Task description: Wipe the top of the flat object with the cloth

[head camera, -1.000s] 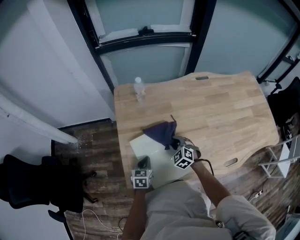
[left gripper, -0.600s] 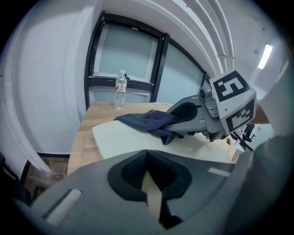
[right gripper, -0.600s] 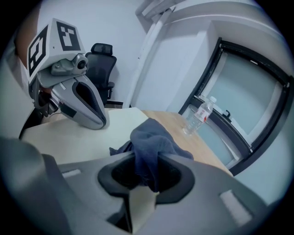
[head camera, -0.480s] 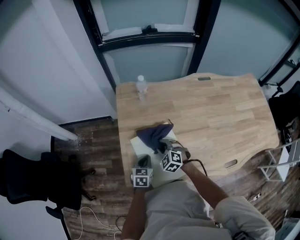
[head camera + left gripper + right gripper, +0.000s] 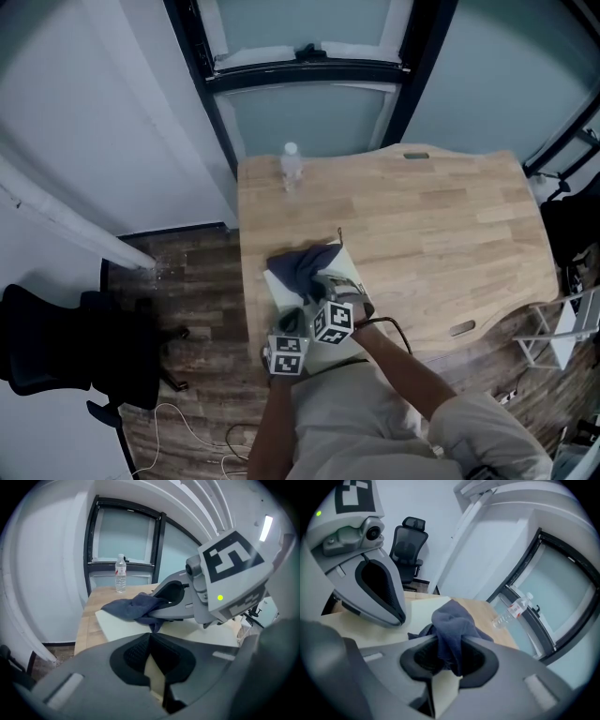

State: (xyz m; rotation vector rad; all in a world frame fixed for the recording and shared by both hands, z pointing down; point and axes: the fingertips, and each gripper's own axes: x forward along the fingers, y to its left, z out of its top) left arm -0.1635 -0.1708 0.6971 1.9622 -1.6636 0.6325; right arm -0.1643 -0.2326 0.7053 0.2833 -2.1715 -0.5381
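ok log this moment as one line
left gripper: shut, at near edge of flat board | right gripper: shut on cloth | cloth: resting on flat board

an office, by the look of it: a light wooden counter (image 5: 441, 216) with slots cut in its top, a black swivel chair (image 5: 52, 345) on the dark plank floor (image 5: 197, 277) left of the counter, and black-framed glass panels (image 5: 309, 117) right behind the counter's far edge.

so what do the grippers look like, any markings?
Both grey plastic, black padded jaws. The left gripper and right gripper each carry a white cube with black square markers. Right one shows a green light and trails a black cable. Person wears a pale top.
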